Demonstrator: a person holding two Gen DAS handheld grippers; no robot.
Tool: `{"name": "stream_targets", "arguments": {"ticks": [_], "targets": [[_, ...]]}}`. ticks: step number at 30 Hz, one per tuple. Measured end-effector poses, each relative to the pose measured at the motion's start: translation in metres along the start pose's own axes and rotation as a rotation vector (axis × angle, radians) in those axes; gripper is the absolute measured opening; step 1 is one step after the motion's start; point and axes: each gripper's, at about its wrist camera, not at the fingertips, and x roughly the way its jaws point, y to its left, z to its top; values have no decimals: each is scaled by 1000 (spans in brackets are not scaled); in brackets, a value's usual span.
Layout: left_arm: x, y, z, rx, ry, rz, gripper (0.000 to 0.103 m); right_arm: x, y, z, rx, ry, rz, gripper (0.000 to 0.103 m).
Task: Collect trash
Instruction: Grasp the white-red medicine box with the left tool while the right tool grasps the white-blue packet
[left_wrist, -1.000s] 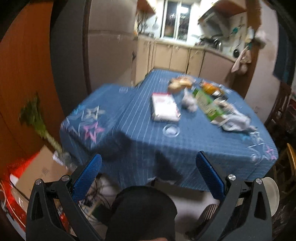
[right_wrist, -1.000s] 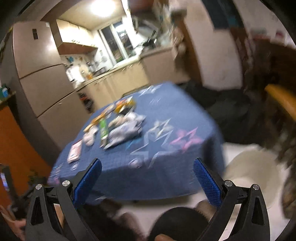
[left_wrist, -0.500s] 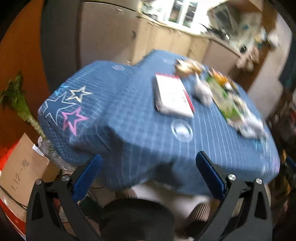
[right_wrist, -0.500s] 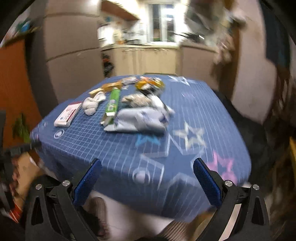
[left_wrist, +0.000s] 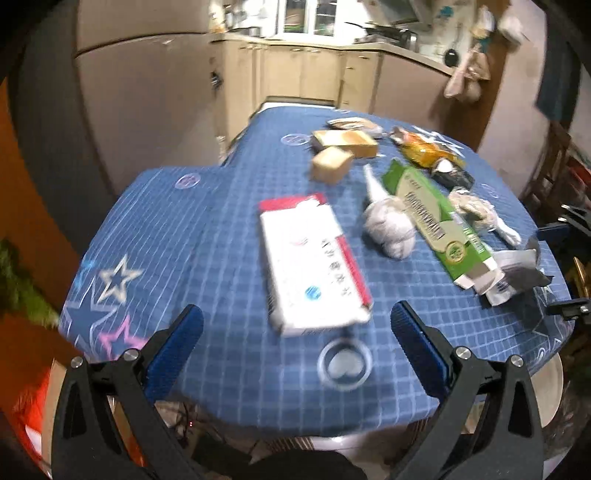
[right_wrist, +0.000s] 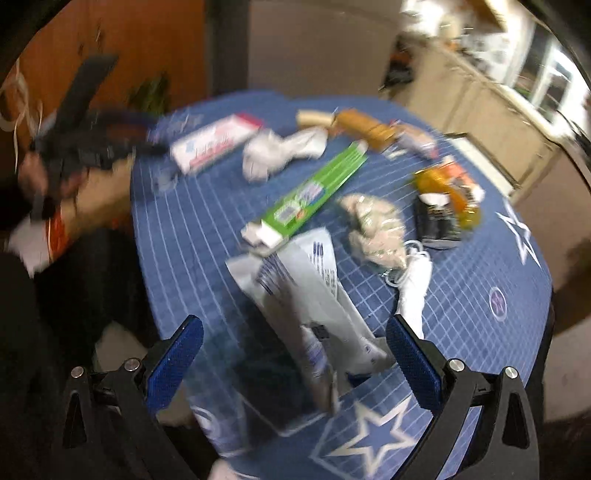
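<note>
Trash items lie scattered on a desk covered by a blue grid-pattern cloth with star prints.

Left hand-held gripper: its blue-padded fingers stand wide apart and hold nothing. It hovers over the near edge of the desk. Directly ahead of it, between the finger lines, lies a flat white-and-red box. Just beyond and to the right of the box sits a crumpled white wad. Beside the wad, further right, a long green carton lies flat with its open end toward the gripper. A grey-white plastic bag lies at the carton's near right end. Further ahead are two tan blocks, and to their right an orange wrapper.

Right hand-held gripper: its fingers are likewise spread wide, with nothing clamped. The grey-white plastic bag lies immediately ahead, reaching in between the finger lines; contact cannot be judged because of blur. Just beyond it to the right is a clear bag of pale contents, with a white strip near it. Ahead and left lies the green carton. Beyond that are the white wad and the white-and-red box. On the far right lies the orange wrapper, touching a dark packet.
</note>
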Motion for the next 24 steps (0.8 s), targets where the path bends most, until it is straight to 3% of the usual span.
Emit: {"name": "stream_targets", "arguments": {"ticks": [7, 9, 11, 12, 15, 17, 24], "targets": [[44, -17, 19, 12, 83, -17, 98, 25, -3, 4, -67, 65, 68, 98], [56, -21, 21, 12, 99, -6, 98, 32, -6, 4, -81, 93, 87, 83], [65, -21, 23, 3, 96, 16, 98, 35, -8, 4, -77, 98, 100, 75], [68, -22, 24, 8, 91, 31, 98, 33, -11, 3, -63, 86, 117, 64], [70, -26, 25, 24, 58, 58, 90, 31, -17, 3, -22, 49, 131, 54], [65, -25, 22, 21, 23, 64, 70, 27, -17, -4, 6, 8, 124, 52], [49, -14, 9, -33, -44, 37, 66, -10, 3, -28, 133, -167, 75, 47]]}}
